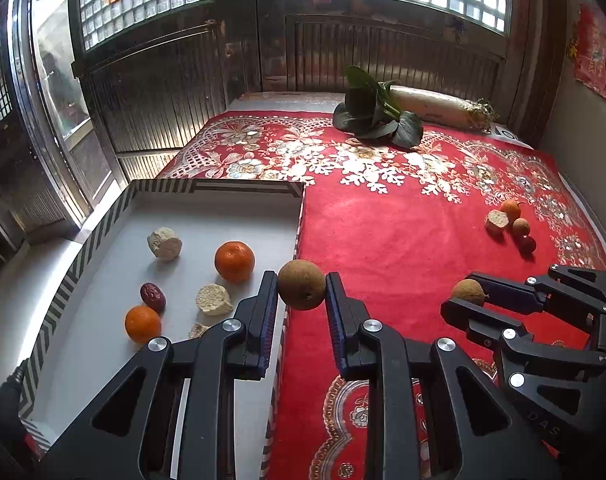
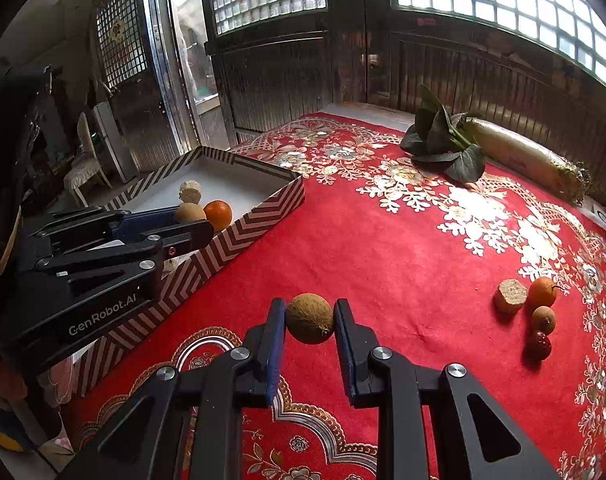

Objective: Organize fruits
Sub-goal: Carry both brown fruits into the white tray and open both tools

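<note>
Two tongs each clamp a brown round fruit: left tongs [image 1: 302, 286] over the striped tray's [image 1: 103, 216] right rim for dropping in, right tongs [image 2: 309, 319] at 3 o'clock above the red cloth [image 2: 403, 264].

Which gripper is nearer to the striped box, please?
Left. The left gripper holds its brown fruit over the striped box edge; the right gripper hangs beside it over the red cloth.
</note>
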A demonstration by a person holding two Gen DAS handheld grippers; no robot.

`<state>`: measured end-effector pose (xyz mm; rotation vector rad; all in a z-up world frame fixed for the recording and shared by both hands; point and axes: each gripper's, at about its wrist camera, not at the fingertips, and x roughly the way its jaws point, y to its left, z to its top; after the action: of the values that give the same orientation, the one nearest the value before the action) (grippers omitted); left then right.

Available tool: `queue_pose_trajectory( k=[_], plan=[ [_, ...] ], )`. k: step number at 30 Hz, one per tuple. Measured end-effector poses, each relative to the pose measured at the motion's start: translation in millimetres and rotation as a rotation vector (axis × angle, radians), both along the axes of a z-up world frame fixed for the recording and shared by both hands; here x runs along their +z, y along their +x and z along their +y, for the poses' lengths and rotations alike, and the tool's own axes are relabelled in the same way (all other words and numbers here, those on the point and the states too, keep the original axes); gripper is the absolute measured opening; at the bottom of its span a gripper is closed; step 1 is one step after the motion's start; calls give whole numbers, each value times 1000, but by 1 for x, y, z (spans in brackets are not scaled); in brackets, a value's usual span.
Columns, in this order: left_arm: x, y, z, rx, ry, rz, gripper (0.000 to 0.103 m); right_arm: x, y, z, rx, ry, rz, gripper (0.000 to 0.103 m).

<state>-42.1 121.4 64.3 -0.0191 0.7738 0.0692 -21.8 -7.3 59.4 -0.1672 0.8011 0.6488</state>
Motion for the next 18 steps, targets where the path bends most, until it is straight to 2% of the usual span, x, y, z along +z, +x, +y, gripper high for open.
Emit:
queue_pose_trajectory(
  k=[18],
  plan=[
    [-6, -10, 53, 106, 10, 22, 23, 8, -4, 60, 141, -17, -12, 23]
  ],
)
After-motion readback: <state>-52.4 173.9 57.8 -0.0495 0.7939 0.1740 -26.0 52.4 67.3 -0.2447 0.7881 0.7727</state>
